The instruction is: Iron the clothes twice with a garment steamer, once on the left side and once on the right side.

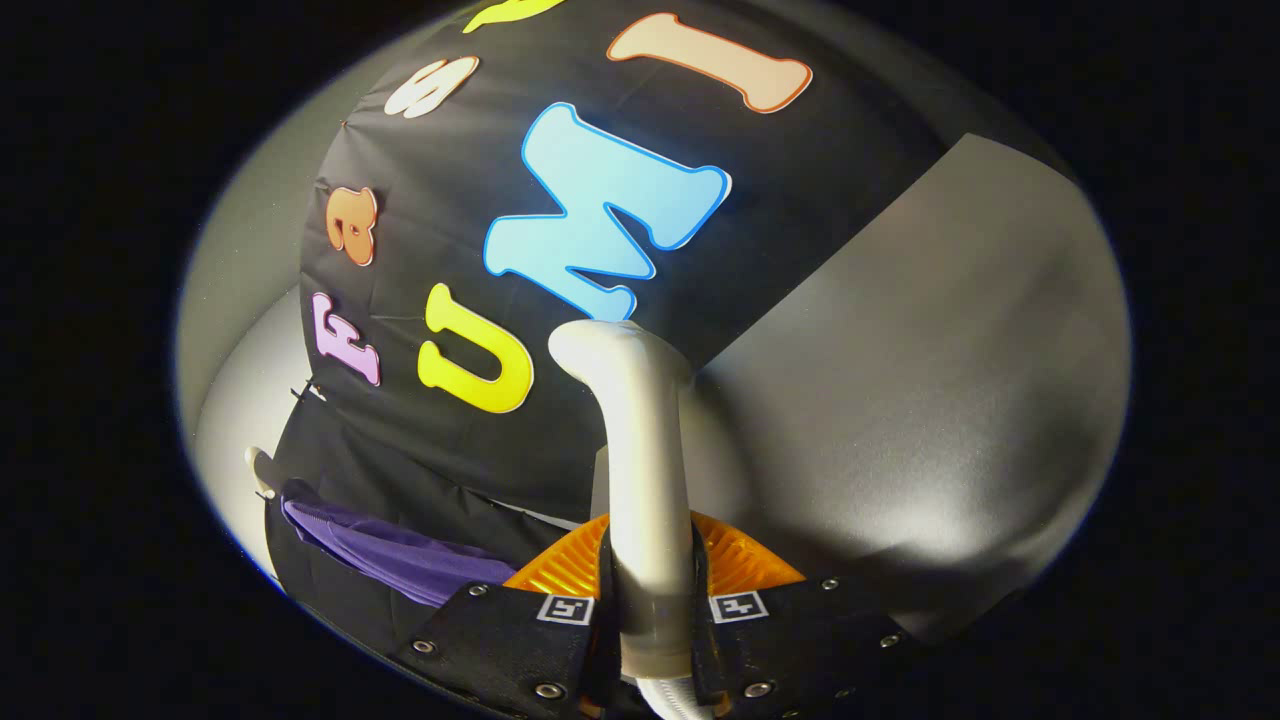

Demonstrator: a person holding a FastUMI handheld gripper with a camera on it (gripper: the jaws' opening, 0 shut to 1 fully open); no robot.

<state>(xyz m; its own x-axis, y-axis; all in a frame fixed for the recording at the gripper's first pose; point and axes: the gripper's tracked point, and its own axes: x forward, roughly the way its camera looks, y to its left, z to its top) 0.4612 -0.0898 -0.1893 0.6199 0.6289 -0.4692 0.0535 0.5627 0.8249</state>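
Garment (400,555): a purple piece of clothing at the left, low in the scene, hanging against the black cloth wall; its folds run down toward the left finger of the gripper, and its lower part is hidden behind that finger.
Hanger tip (258,468): a small pale rounded end just left of the garment's upper corner, against the light wall.
Booth wall (480,150): black cloth covering the far side from the left to the middle; a bare grey panel (950,380) stands to its right, with a bright patch of light low on it.
Garment steamer (640,470): a pale, slim handle rising upright between the two fingers, its top bending over to the left in a rounded head that stands in front of the black cloth; a pale hose leaves its bottom end near the camera.
Gripper (653,605): jaws clenched on the garment steamer, one finger pressing each side of the handle; ribbed pads (745,565) flank the handle left and right.
Position of steamer to garment: the steamer head is up and to the right of the purple garment, well apart from it and not touching it.
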